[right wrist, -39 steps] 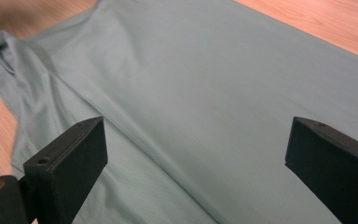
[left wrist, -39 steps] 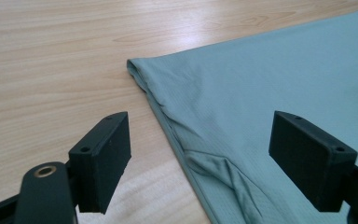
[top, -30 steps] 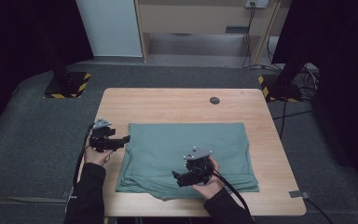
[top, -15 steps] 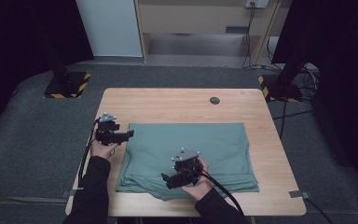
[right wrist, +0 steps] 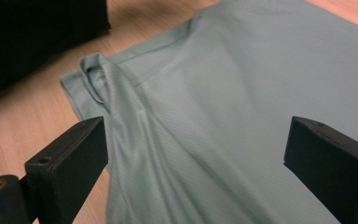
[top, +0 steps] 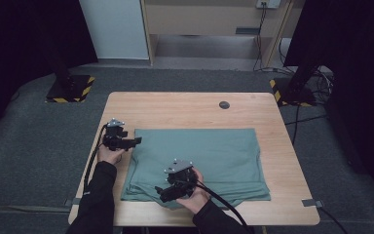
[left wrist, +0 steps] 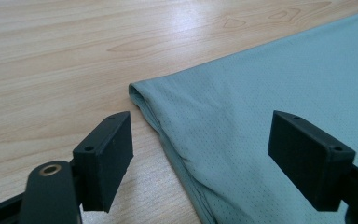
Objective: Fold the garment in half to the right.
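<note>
No writing, label, brand, number or sign can be read anywhere, neither on the folded grey-green cloth (top: pixel 199 156) nor on the pale wooden table (top: pixel 175 109).

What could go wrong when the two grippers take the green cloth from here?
The cloth lies folded in layers, so the open left gripper, near its far left corner, may pinch only the top layer. The open right gripper faces the bunched near corner and could drag the fold crooked.

L gripper (top: pixel 137 141) moved to shirt (top: pixel 214 151) corner | R gripper (top: pixel 161 194) shifted left
</note>
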{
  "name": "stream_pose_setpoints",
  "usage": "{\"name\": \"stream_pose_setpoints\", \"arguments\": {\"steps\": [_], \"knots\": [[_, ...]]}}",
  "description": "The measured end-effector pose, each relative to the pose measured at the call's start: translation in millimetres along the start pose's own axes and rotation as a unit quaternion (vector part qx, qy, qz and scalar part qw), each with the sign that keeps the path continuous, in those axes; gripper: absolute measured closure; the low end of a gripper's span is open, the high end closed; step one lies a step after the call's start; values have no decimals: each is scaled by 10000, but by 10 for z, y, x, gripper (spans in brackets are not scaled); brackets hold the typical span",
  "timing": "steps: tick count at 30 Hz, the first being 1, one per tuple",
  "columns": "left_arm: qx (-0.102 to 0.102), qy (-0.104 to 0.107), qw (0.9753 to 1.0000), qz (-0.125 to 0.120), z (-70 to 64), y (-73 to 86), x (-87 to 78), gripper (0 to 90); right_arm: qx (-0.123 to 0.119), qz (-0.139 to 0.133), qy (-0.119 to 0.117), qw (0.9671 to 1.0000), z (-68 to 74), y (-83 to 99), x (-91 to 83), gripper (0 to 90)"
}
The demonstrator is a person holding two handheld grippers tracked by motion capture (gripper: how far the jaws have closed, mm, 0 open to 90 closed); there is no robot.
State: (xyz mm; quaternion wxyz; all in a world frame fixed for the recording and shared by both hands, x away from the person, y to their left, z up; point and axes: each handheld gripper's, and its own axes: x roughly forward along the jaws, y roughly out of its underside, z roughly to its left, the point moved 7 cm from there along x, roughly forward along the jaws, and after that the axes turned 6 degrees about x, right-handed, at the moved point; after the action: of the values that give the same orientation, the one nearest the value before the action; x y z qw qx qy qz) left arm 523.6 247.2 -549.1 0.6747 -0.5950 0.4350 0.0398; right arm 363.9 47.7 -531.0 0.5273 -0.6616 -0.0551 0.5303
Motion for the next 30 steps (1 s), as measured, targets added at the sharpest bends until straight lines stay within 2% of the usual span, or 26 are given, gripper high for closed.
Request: {"name": "stream_pose_setpoints", "arguments": {"steps": [7,14,19,30], "knots": [[56,48,10000,-15,-4,7,13,208,-17,22,-135,9999,171,-32,133,60],[37,74,9999,-58,17,3,21,207,-6,43,-209,9998,265,-57,231,61],[-41,98,9999,-55,38,10,88,206,-56,102,-258,9996,348,-58,313,61],[40,55,10000,24,23,33,236,204,-164,155,-391,9990,530,-48,456,61]]}}
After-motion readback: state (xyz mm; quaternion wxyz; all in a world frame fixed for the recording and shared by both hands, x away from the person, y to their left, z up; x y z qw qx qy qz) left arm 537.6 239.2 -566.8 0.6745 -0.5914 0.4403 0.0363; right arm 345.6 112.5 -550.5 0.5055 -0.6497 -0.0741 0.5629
